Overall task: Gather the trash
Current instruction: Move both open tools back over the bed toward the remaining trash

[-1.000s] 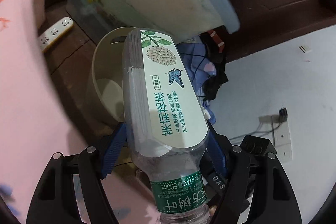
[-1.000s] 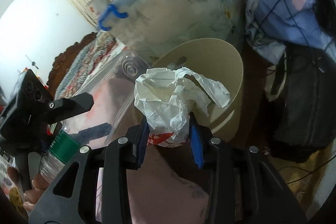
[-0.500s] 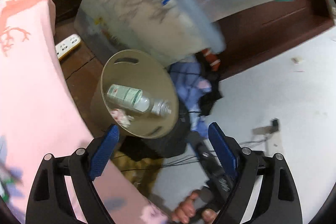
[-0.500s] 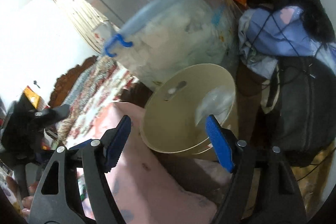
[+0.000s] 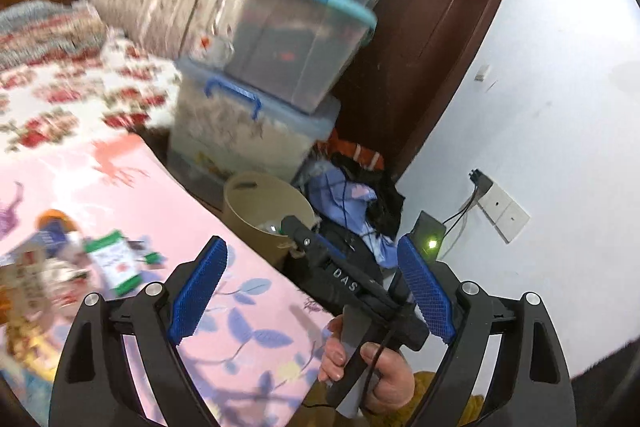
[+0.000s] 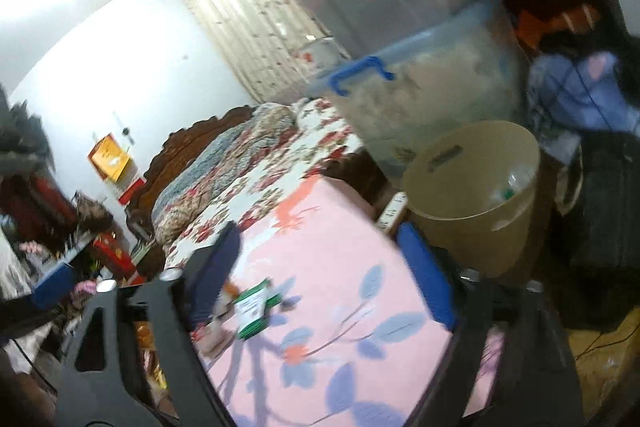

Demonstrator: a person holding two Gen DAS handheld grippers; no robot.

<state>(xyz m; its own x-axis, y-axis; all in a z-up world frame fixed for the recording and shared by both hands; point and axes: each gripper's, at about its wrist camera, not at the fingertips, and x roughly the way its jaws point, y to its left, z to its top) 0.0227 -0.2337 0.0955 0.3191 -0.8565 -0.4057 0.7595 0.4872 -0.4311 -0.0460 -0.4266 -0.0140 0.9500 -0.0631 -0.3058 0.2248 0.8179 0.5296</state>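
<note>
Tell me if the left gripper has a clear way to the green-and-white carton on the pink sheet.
Probably yes: the left gripper is open and empty, and the green-and-white carton lies uncovered on the pink sheet, with other litter close beside it.

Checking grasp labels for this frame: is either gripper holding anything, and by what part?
Nothing held. The left gripper is open and empty. The right gripper has its jaws opening with nothing between them. A plastic bottle lies in the beige waste bin.

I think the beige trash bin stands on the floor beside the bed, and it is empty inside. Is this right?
Not quite. The beige trash bin does stand on the floor beside the bed, but it is not empty: the right wrist view shows a clear plastic bottle lying inside it.
</note>
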